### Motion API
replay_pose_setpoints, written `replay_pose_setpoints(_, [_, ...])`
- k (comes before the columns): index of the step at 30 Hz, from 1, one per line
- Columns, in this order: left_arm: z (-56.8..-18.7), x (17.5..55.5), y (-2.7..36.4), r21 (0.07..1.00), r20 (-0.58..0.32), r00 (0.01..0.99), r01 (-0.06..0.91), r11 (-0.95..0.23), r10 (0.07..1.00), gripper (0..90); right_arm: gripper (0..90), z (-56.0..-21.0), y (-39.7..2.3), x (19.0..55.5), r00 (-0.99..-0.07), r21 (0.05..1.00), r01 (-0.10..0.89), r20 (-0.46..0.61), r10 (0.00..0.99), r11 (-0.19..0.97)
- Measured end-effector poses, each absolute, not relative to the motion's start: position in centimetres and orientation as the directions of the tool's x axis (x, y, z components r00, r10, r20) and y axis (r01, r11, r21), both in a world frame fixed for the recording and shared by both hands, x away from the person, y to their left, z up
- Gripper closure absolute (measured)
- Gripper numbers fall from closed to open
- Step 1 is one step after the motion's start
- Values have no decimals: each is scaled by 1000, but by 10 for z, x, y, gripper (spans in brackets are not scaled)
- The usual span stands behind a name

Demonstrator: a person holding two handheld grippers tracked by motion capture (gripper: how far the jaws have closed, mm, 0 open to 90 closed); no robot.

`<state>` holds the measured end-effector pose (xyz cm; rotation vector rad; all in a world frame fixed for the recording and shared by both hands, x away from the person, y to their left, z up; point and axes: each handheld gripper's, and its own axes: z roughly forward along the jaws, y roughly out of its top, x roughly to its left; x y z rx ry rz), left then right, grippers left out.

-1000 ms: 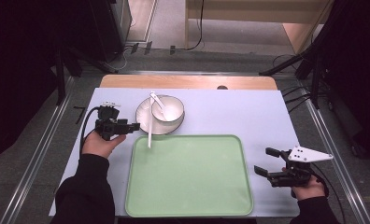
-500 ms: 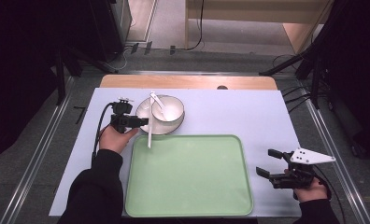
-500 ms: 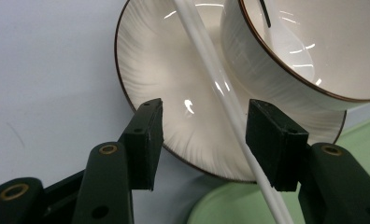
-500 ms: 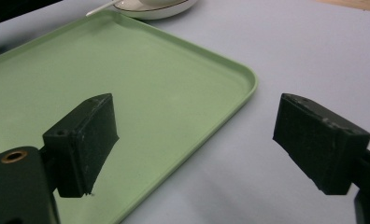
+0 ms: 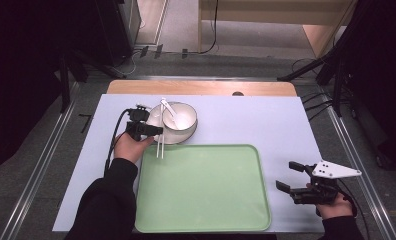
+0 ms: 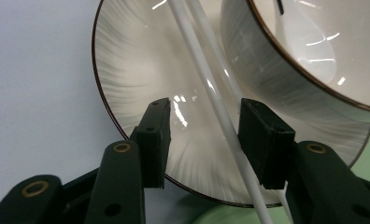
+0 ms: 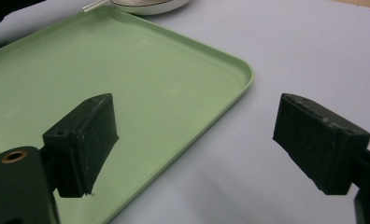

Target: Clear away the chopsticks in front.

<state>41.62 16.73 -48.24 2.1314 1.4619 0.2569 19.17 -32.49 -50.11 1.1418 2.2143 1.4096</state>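
One tray (image 5: 206, 190), one plate (image 6: 141, 93), one bowl (image 5: 180, 119), one spoon (image 5: 169, 111), two chopsticks (image 5: 160, 146).

Your round white ribbed plate with thin dark rim (image 5: 156, 131) lies flat on pale blue table cover, just beyond far left corner of your green rounded-corner plastic tray (image 5: 202, 187). White bowl with dark rim (image 5: 180, 117) sits upright on plate, toward its right side. White spoon (image 5: 169, 110) rests in bowl, handle pointing up-left. Pair of white chopsticks (image 5: 160, 142) lies across plate, tips overhanging tray's edge. Tray flat.
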Motion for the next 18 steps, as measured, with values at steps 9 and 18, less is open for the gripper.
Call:
replay_pose_setpoints(9, [-491,429,172,522,-169,345,826,-214,923,756,141,-501,-325,191,-644,856,472,174,745,209])
replay_pose_setpoints(18, [-491,432,178,518,-194,314,838,-175,929,831,141,-501,-326,190,-648,860,467,173,741,208])
